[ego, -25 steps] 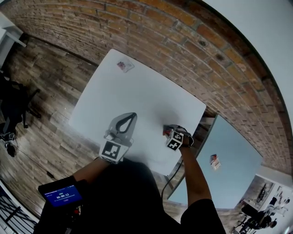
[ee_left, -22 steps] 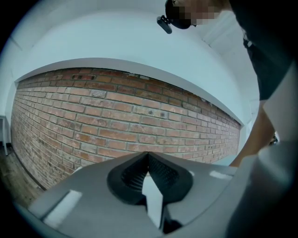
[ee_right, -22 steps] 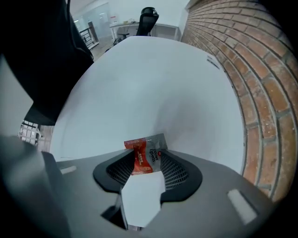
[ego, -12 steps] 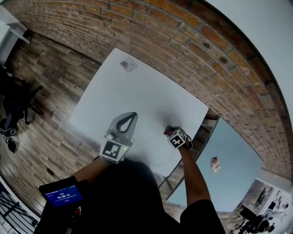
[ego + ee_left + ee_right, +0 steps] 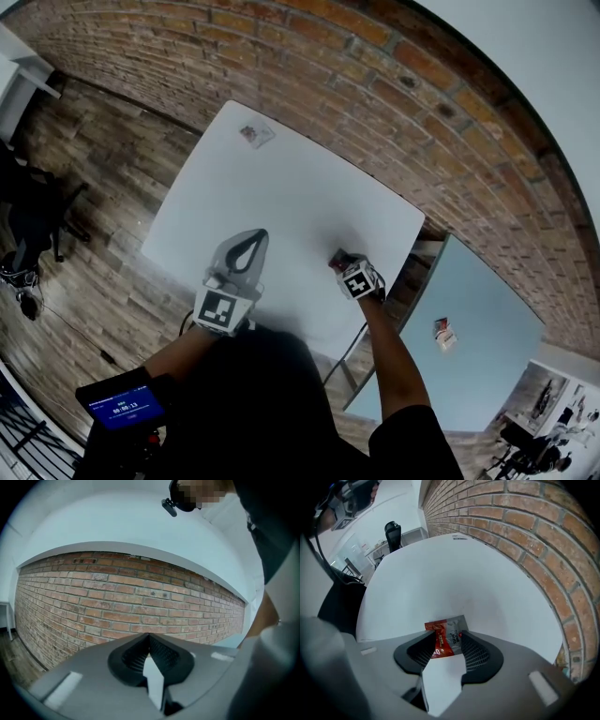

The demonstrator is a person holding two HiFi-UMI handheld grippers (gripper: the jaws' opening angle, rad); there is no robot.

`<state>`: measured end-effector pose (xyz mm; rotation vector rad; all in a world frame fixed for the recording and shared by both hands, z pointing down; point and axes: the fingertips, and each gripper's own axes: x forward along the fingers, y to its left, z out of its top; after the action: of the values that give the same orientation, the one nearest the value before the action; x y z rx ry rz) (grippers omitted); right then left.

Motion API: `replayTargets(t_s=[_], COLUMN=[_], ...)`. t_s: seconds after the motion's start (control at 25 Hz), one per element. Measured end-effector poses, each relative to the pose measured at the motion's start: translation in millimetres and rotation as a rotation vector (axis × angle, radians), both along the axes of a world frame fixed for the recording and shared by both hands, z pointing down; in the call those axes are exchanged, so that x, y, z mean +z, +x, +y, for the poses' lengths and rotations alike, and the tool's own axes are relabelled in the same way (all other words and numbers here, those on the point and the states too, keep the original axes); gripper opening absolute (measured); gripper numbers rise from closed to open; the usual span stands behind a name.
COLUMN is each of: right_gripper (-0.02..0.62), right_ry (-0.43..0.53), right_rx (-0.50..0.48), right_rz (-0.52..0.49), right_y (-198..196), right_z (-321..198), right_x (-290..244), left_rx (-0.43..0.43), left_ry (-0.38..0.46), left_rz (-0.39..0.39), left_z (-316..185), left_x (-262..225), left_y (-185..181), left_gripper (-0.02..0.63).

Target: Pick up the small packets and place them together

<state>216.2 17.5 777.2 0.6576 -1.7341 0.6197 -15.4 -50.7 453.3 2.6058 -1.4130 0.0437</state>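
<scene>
Near the front right corner of the white bench (image 5: pixel 281 192), the right hand-held gripper (image 5: pixel 446 640) points steeply down at the tabletop. Its jaws stand only a little apart, closed on a red and silver packet (image 5: pixel 449 632), whose two sides lie against the ribbed pads. The packet's upper end sticks out past the fingertips, and its lower end sits between the pads. From the head view this packet shows only as a small red patch at the tip of the gripper, just above the marker cube.

Over the front edge of the same bench, the left hand-held gripper (image 5: pixel 149 636) is held about level and aimed at the brick wall (image 5: pixel 117 606). Its jaws are pressed together at the tips, with nothing between them, and it touches nothing.

At the far left corner of the white bench lies a second packet (image 5: pixel 255 134), well apart from both grippers. A third packet (image 5: pixel 443 333) lies on a pale blue bench (image 5: pixel 492 352) that stands to the right, separated from the white one by a gap
</scene>
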Motion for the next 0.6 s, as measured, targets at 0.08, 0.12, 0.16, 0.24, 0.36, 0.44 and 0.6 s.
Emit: replayTargets(t_s=[0.08,0.12,0.16,0.24,0.36,0.44,0.6], right_gripper=[0.173,0.173,0.173,0.173,0.173,0.173,0.175], right_ry=[0.009,0.014,0.015,0.014,0.023,0.027,0.026], right_rx=[-0.019,-0.027,-0.032,-0.041,-0.069,-0.084,-0.112], right_rz=[0.012,0.018,0.022,0.028,0.035,0.041,0.054], right_y=[-5.3,-9.3,-14.5,-27.6,-52.3,-68.7,-90.6], right_z=[-7.6,-11.0,-14.2,-22.9,-42.8,-54.9,-72.2], right_x=[2.4,4.7,6.4,8.5,5.5,2.8,0.6], left_rx=[0.013,0.02,0.026,0.034,0.042,0.042,0.041], left_ry=[-0.005,-0.01,-0.016,-0.022,-0.022,-0.027,-0.038], left_rz=[0.001,0.004,0.006,0.006,0.004,0.005,0.011], left_z=[-2.4,-3.4,-4.8,-10.7,-22.3,-29.3,-43.0], left_x=[4.1,5.8,7.2,8.8,10.0,11.3,12.7], left_y=[-1.4,-2.8,-5.1,-12.9,-29.7,-42.9,-68.1], left_gripper=[0.0,0.0,0.0,0.0,0.0,0.0,0.0])
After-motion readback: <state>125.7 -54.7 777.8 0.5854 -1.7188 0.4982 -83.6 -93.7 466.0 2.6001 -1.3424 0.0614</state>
